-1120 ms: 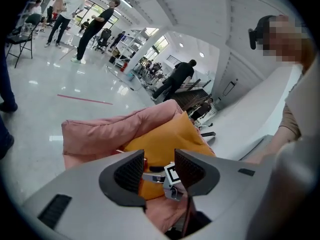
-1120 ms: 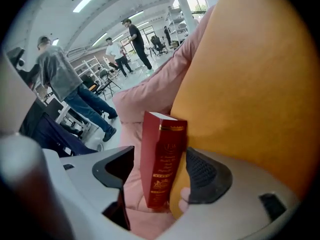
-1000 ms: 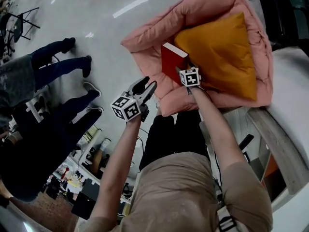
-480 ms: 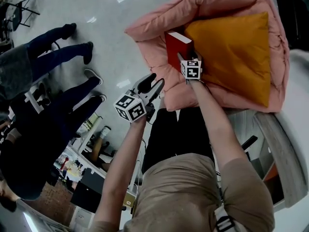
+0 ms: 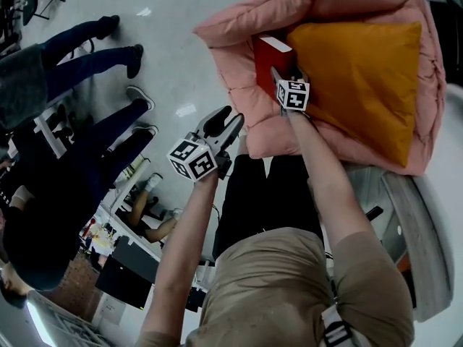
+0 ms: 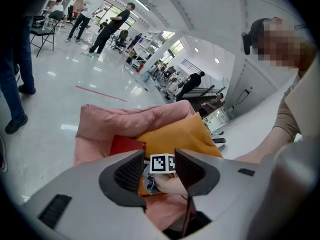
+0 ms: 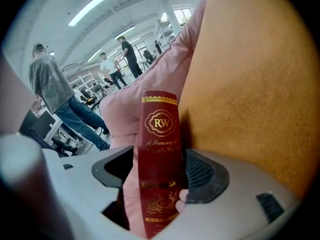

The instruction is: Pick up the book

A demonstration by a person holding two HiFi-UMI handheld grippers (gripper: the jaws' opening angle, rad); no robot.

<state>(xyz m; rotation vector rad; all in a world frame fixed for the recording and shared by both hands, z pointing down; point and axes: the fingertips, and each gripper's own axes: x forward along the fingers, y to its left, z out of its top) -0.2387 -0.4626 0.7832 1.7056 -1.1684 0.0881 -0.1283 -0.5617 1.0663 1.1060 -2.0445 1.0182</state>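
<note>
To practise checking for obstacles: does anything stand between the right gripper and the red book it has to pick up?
Nothing visible does. The red book stands between the right gripper's jaws. The orange pillow lies on one side of it and the pink cushion on the other, so they flank it rather than block it.

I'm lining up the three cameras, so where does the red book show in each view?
Head view: red book top centre, against the orange cushion.
Left gripper view: book low, left of centre.
Right gripper view: book centre, spine upright between the tongs.
Shared landmark: orange cushion, right of the book in every view.
</note>
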